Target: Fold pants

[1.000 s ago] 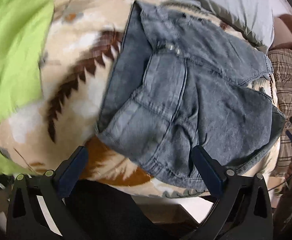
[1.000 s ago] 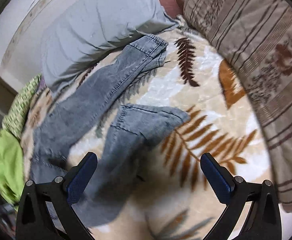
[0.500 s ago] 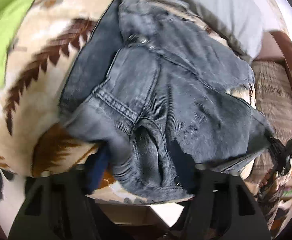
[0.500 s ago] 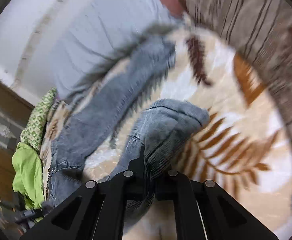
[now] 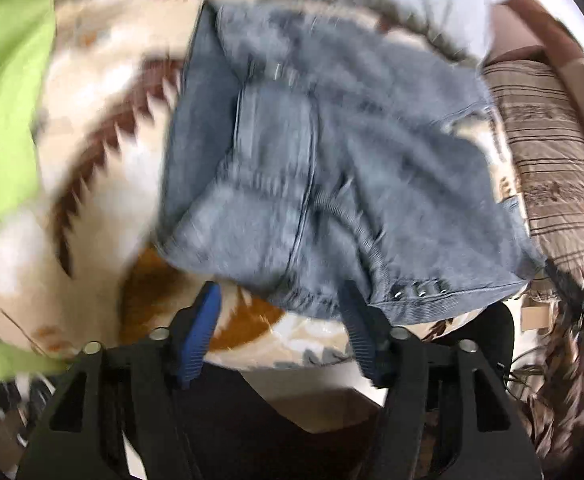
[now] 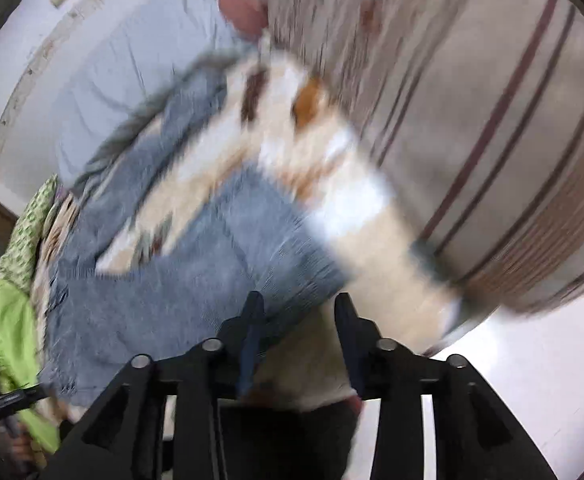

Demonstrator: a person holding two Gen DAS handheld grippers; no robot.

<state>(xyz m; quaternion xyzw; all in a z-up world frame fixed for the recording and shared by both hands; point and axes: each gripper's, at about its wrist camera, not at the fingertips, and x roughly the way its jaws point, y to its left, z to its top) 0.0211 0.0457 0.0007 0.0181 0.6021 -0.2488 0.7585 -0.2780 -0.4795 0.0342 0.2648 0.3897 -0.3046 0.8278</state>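
Observation:
Grey-blue denim pants point(image 5: 331, 168) lie on a cream blanket with brown leaf print point(image 5: 104, 152). In the left wrist view the waistband end with its snaps faces me. My left gripper point(image 5: 280, 300) is open, its blue pads just at the near edge of the waistband, holding nothing. In the right wrist view the two pant legs point(image 6: 196, 264) stretch away to the left. My right gripper point(image 6: 297, 308) is partly open at the near leg's hem, with nothing between its pads. Both views are motion-blurred.
A lime green cloth point(image 5: 4, 92) lies at the left of the blanket and shows in the right wrist view point(image 6: 8, 332). A grey pillow point(image 6: 132, 64) sits behind the pants. A brown striped cushion point(image 6: 491, 120) is at the right, also in the left wrist view point(image 5: 547, 168).
Both grippers shut on the denim half a second ago and have now opened and let go. The waistband lies flatter. The right view has swung toward the striped cushion.

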